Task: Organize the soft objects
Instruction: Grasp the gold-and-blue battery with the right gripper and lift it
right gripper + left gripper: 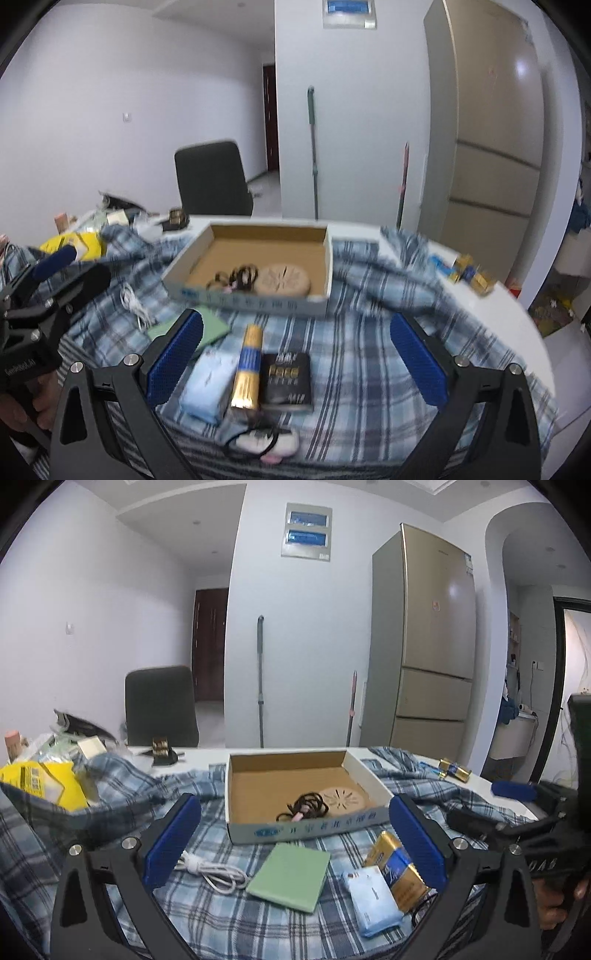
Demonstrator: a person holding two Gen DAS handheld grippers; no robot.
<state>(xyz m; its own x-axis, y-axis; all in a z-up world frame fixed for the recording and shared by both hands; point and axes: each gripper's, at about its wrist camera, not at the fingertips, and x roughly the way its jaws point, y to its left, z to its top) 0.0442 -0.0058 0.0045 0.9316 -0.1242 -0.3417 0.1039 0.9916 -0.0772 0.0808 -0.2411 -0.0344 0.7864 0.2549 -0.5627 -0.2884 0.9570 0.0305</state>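
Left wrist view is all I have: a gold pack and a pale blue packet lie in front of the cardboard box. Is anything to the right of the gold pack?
Observer: Yes, a black pack with gold print lies flat beside the gold pack on the plaid cloth.
Operator: Is anything nearer than those?
Observer: A pink and white soft item with a black cord looped on it, by the cloth's near edge.
Operator: And the right gripper?
Observer: The right gripper is wide open above those packs, its pads touching nothing.
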